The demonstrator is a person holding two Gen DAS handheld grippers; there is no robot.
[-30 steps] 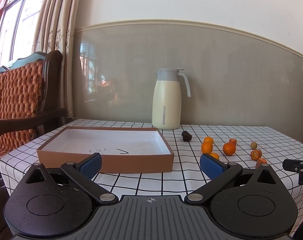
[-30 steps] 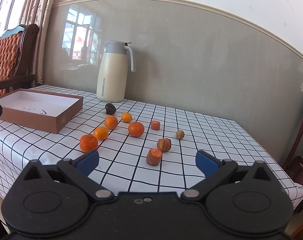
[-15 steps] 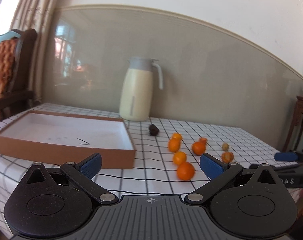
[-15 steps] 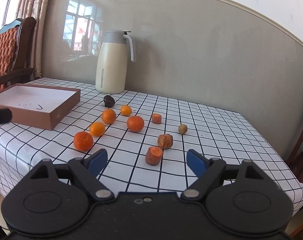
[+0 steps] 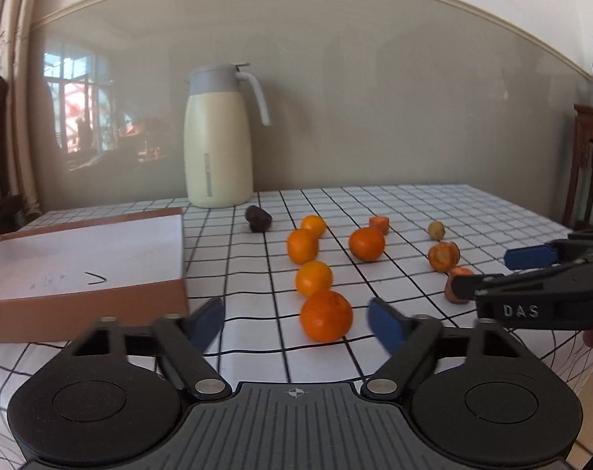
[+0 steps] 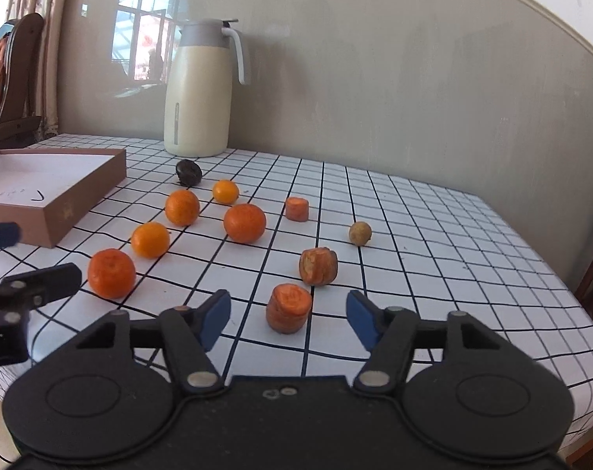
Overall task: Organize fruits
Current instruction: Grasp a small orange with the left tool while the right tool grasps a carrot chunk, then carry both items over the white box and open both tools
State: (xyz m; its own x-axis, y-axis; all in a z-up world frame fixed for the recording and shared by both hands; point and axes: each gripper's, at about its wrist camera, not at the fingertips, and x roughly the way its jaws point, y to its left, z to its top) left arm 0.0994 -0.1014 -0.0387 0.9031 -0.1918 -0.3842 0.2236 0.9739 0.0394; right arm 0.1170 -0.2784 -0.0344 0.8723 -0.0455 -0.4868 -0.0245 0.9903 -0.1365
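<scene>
We are at the reach-and-grasp step, both hands working at once. Our left gripper (image 5: 296, 323) has its jaws closing around the nearest orange (image 5: 326, 315), which sits between the blue pads (image 5: 386, 327) near the table's front edge; the pads do not yet press on it. Our right gripper (image 6: 288, 317) is likewise closing on the nearest carrot piece (image 6: 289, 308), which stands between its pads untouched. The box (image 5: 81, 301) lies empty toward the table's left edge.

Next, we judge, each pair of jaws must close squarely on its piece before lifting, since round fruit may roll away.

We count five oranges, three carrot pieces, one dark fruit (image 6: 189, 172) near the jug (image 6: 197, 90) at the back edge, and one small brownish fruit (image 6: 360, 233) toward the right edge.
</scene>
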